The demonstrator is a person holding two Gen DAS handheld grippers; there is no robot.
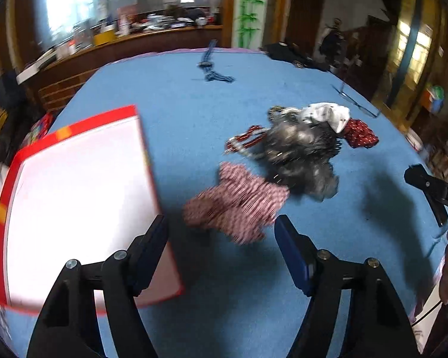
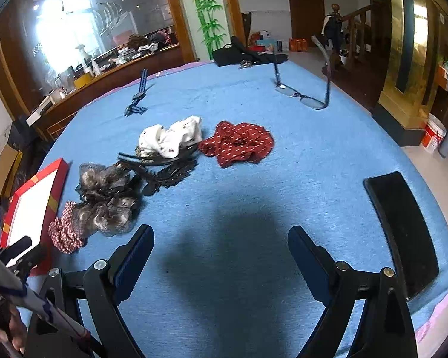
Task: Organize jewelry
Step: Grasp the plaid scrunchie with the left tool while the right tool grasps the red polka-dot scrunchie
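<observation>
A pile of hair accessories lies on the blue cloth. In the left wrist view my left gripper (image 1: 221, 232) is open, just short of a red-and-white checked scrunchie (image 1: 239, 203). Behind it lie a grey tulle scrunchie (image 1: 301, 152), a white dotted scrunchie (image 1: 325, 113) and a dark red dotted scrunchie (image 1: 360, 134). A red box with a white inside (image 1: 74, 197) lies to the left. In the right wrist view my right gripper (image 2: 221, 244) is open and empty over bare cloth, with the checked scrunchie (image 2: 64, 232), grey scrunchie (image 2: 104, 197), black hair clips (image 2: 164, 170), white scrunchie (image 2: 170, 137), red scrunchie (image 2: 239, 143) and box (image 2: 33, 200) ahead and left.
Glasses (image 2: 301, 95) stand at the far right of the cloth. A blue clip (image 2: 137, 98) lies far back, also seen in the left wrist view (image 1: 212, 71). A black phone (image 2: 403, 229) lies right of my right gripper. Dark clothing (image 2: 245, 53) sits at the far edge.
</observation>
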